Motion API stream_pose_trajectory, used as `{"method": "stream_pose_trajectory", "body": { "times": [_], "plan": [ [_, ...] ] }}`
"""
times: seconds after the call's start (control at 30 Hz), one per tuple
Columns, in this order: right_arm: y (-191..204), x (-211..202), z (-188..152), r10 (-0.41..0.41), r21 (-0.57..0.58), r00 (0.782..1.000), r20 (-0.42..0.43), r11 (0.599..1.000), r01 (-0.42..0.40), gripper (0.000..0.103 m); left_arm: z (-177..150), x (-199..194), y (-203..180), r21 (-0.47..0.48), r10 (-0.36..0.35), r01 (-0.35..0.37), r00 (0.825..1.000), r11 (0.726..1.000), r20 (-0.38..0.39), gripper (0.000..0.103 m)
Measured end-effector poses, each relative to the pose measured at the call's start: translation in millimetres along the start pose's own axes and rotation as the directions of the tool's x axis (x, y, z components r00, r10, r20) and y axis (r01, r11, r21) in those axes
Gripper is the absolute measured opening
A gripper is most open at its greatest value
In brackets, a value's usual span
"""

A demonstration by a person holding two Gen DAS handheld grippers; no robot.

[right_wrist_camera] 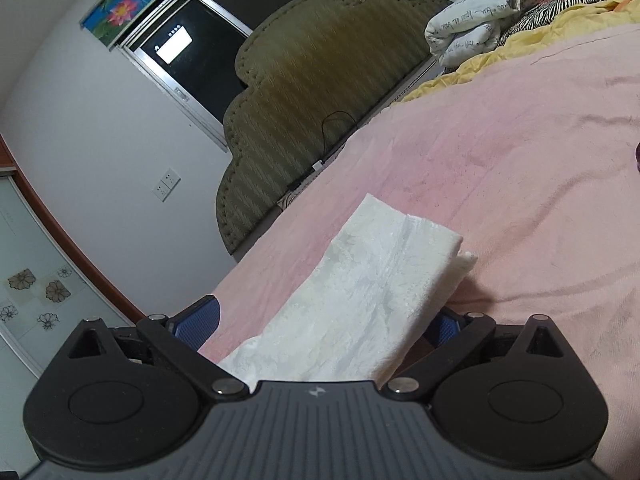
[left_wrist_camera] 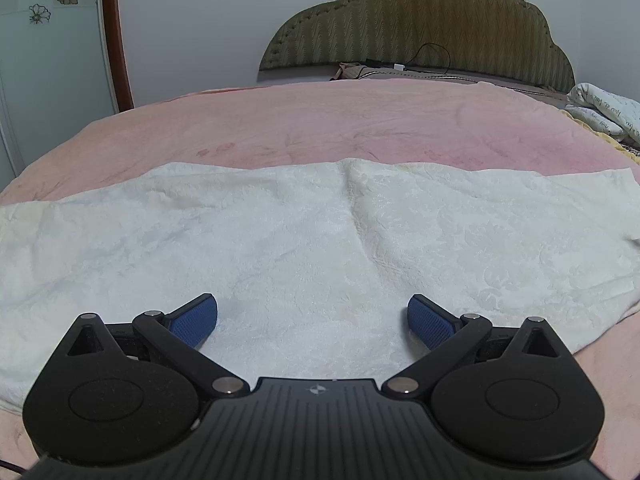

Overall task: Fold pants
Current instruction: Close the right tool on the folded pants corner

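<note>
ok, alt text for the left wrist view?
White pants lie spread flat across a pink bedspread, with the left hand-held gripper open just above them, blue fingertips wide apart. An olive padded headboard stands behind against a white wall.

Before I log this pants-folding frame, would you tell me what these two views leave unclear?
- Left wrist view: the white pants run past the left and right frame edges, so waistband and hems are unseen.
- Right wrist view: the pants drape between the right gripper fingers; one blue pad is mostly covered.
- Right wrist view: the near pants end disappears behind the gripper body.
</note>
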State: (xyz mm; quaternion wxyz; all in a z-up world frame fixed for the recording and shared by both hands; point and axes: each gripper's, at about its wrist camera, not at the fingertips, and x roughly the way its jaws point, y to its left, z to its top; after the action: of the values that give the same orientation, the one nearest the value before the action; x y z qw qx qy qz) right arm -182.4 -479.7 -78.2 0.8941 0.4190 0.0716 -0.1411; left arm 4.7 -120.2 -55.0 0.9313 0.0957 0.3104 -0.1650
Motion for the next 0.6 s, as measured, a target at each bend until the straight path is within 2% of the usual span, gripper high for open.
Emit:
{"method": "stream_pose_trajectory", "body": {
  "times": [0.27, 0.3, 0.37, 0.4, 0.43, 0.53, 0.6],
  "plan": [
    [14, 16, 1, -0.118, -0.075, 0.991, -0.07, 0.991, 0.112, 0.102, 0, 0, 0, 0.0, 0.0, 0.0, 1.0, 1.0, 0.0, 0.103],
    [13, 17, 1, -0.125, -0.071, 0.99, -0.068, 0.99, 0.12, 0.098, 0, 0, 0, 0.0, 0.0, 0.0, 1.0, 1.0, 0.0, 0.103],
    [12, 17, 1, -0.162, -0.059, 0.985, -0.055, 0.986, 0.159, 0.074, 0, 0, 0, 0.0, 0.0, 0.0, 1.0, 1.0, 0.0, 0.103],
    [9, 17, 2, -0.185, -0.045, 0.981, -0.052, 0.982, 0.183, 0.048, 0, 0, 0, 0.0, 0.0, 0.0, 1.0, 1.0, 0.0, 0.103],
    [4, 18, 3, -0.198, -0.018, 0.978, -0.058, 0.98, 0.198, 0.027, 0, 0, 0, 0.0, 0.0, 0.0, 1.0, 1.0, 0.0, 0.103],
    [-15, 19, 6, -0.141, 0.103, 0.986, -0.093, 0.983, 0.151, 0.014, 0, 0, 0, 0.0, 0.0, 0.0, 1.0, 1.0, -0.001, 0.103],
    [-19, 18, 7, -0.123, 0.134, 0.989, -0.088, 0.982, 0.134, 0.012, 0, 0, 0, -0.001, -0.001, 0.001, 1.0, 1.0, 0.0, 0.103]
  ]
}}
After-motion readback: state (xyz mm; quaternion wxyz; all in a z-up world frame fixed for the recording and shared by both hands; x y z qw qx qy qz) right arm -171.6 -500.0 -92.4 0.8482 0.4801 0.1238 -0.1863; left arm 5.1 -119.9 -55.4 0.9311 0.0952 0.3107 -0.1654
